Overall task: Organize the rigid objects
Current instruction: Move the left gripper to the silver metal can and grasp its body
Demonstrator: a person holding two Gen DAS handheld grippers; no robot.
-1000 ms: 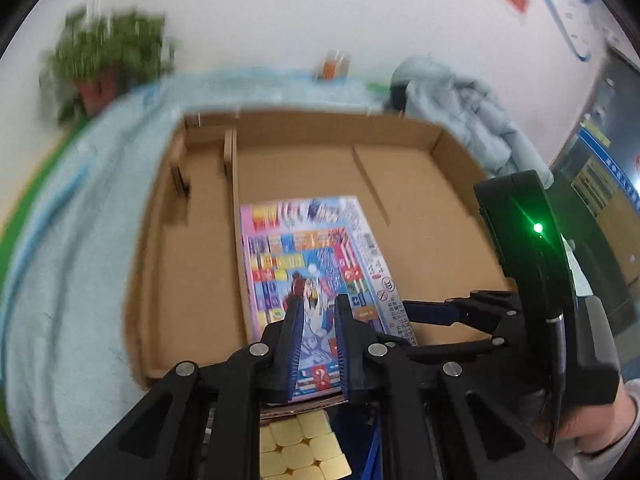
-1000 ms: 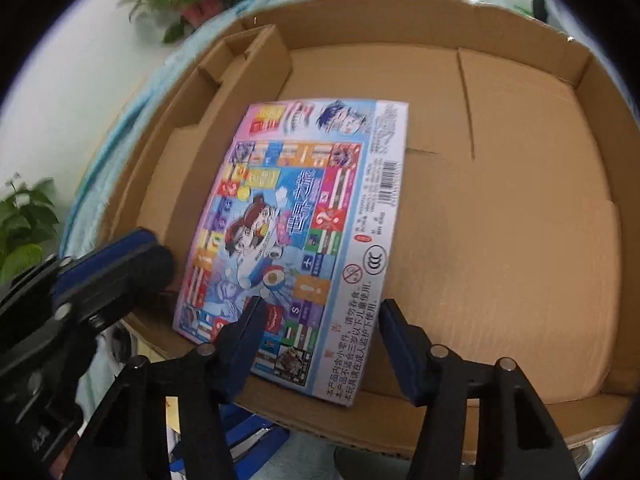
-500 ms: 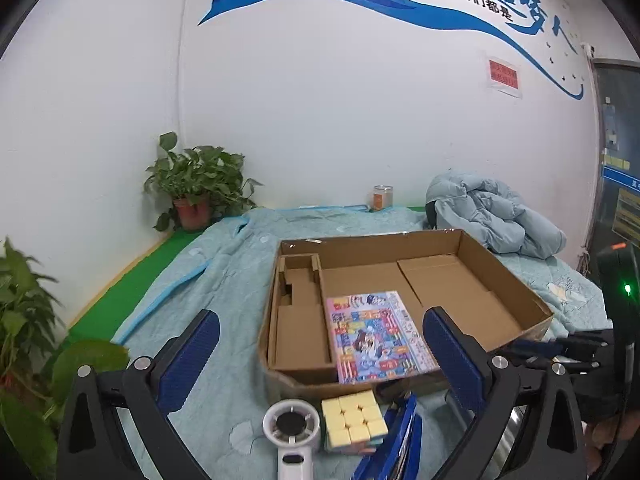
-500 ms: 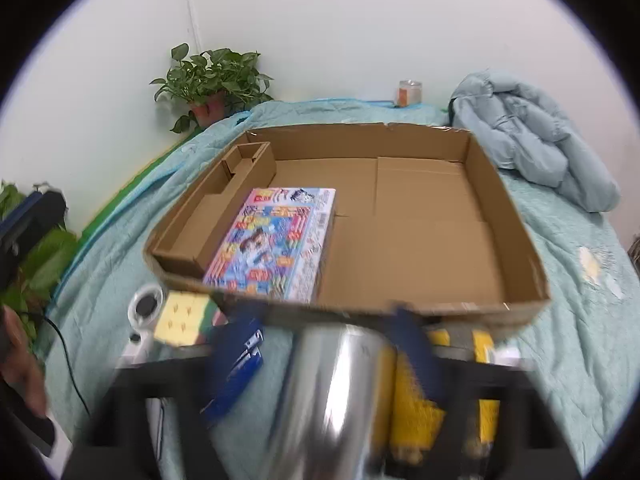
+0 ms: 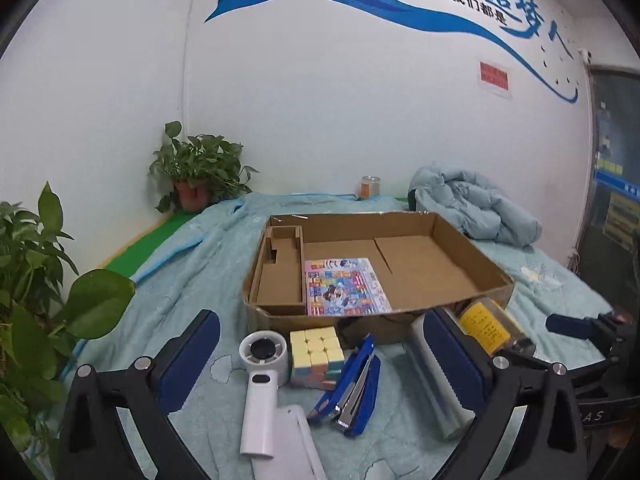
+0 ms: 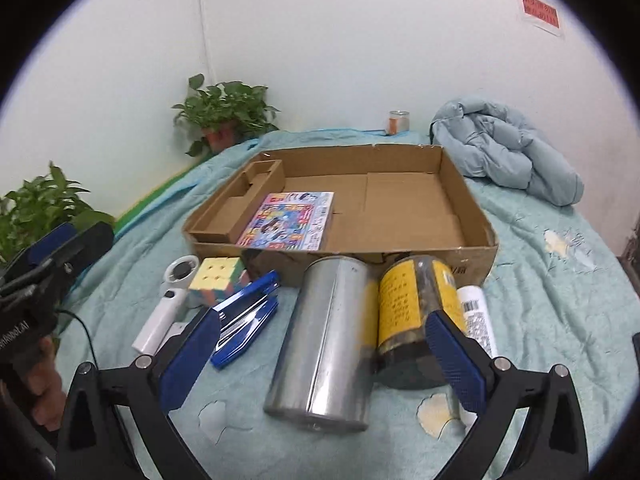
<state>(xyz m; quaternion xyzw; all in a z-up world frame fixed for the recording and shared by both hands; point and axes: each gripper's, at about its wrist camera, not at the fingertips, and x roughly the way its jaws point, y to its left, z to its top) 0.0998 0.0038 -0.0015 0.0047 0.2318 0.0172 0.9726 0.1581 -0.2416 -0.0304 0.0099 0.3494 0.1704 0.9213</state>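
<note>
Opening wide, both empty — left gripper, right gripper; colourful flat game box inside brown cardboard tray, against its left divider.

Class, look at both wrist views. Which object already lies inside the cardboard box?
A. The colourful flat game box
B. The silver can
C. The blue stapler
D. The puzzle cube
A: the colourful flat game box lies on the floor of the cardboard box, while the puzzle cube, blue stapler and silver can lie on the blanket in front of it.
</note>
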